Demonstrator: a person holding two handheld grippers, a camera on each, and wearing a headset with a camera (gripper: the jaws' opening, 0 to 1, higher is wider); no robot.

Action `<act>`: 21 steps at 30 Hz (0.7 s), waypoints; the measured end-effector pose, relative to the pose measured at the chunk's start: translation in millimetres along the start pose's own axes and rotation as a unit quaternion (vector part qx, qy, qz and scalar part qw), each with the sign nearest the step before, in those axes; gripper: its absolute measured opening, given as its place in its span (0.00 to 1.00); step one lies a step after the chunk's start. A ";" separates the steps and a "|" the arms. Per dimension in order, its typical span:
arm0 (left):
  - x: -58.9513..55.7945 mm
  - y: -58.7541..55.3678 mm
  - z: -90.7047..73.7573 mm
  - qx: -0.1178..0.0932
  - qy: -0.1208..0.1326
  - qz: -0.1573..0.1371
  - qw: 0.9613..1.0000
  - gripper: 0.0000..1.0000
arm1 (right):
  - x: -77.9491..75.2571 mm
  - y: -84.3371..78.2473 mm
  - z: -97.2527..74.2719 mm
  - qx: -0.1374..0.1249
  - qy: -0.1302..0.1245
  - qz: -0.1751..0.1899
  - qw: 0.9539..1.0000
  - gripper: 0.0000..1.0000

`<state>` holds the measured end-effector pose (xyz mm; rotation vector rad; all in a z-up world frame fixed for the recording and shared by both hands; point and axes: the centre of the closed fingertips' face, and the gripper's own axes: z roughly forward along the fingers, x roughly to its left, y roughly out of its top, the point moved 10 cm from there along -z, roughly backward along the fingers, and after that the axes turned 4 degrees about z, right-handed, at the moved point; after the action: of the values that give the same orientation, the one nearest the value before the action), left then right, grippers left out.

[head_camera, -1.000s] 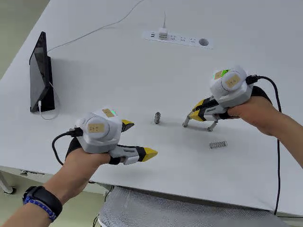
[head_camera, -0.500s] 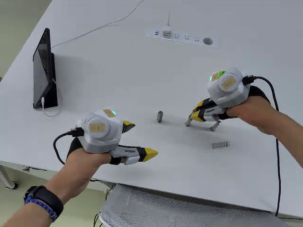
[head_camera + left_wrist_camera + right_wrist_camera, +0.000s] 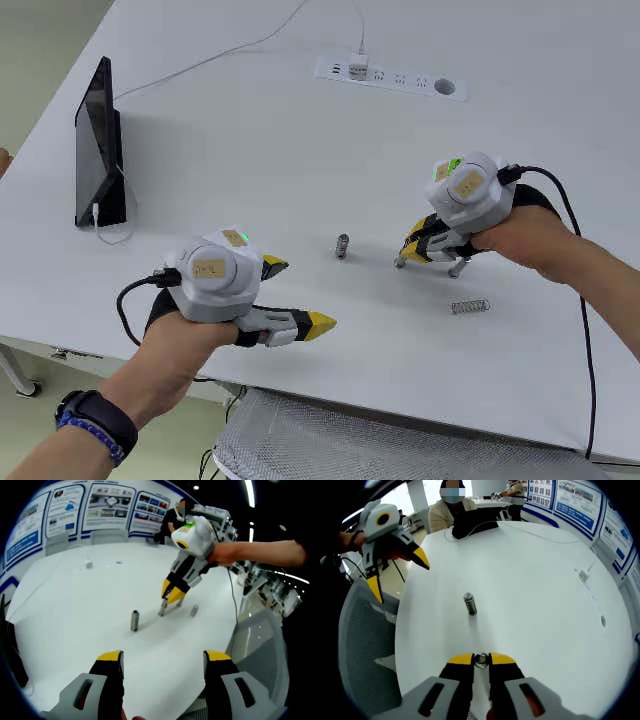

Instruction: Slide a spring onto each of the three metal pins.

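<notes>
One metal pin (image 3: 342,246) stands upright on the white table (image 3: 250,160) with a spring coiled around it; it also appears in the gripper views (image 3: 134,620) (image 3: 469,603). My right gripper (image 3: 408,250) (image 3: 481,657) is shut on a second pin (image 3: 400,260) (image 3: 162,609), whose lower end is at the tabletop. I cannot tell whether this pin carries a spring. A third pin (image 3: 458,268) (image 3: 194,611) stands just behind that gripper. A loose spring (image 3: 469,306) lies flat near the right hand. My left gripper (image 3: 295,293) (image 3: 162,655) hovers open at the table's near edge, holding nothing.
A white power strip (image 3: 390,77) with a plugged cable lies at the far side. A dark tablet (image 3: 97,140) stands on edge at the left. A mesh chair (image 3: 300,440) sits below the near table edge. A person (image 3: 455,510) sits at the table beyond the left gripper.
</notes>
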<state>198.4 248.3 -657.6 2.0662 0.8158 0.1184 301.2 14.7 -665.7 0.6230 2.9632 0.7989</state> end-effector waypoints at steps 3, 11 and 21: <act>-0.4 -1.2 -0.2 0.000 0.000 -0.002 1.000 0.66 | -1.2 -1.2 3.9 0.003 0.004 0.002 1.000 0.13; -0.9 -2.6 0.0 0.001 0.000 -0.004 1.000 0.66 | -0.6 -5.3 12.2 0.014 0.008 -0.002 1.000 0.13; 0.3 -1.3 -0.2 0.003 0.002 -0.004 1.000 0.65 | -1.3 -8.4 18.5 0.019 0.008 -0.004 1.000 0.13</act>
<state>197.9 249.2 -658.6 2.0682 0.8267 0.1154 301.3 16.4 -686.0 0.6082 3.0002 0.7536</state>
